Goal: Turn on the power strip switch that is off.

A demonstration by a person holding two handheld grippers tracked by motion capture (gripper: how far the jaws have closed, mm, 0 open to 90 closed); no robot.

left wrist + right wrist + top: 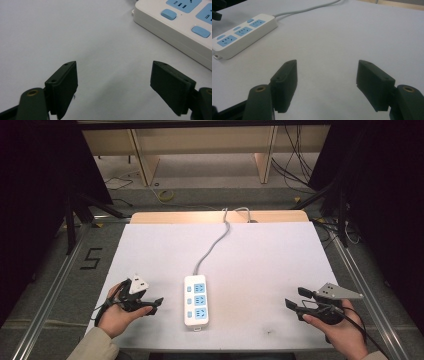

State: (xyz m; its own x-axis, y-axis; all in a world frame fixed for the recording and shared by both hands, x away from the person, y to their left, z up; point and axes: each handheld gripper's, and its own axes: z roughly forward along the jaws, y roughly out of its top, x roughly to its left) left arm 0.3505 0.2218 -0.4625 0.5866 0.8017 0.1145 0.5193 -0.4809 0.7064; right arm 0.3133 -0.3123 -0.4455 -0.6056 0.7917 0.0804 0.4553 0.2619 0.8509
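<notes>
— Between the two claws, on the white tabletop, lies the white plastic power strip with blue sockets, grey cord trailing away.
— Any progress?
— None, I'd judge. Left claw just beside it, right claw well apart; both released, empty. Nothing plugged in; all remains.
</notes>
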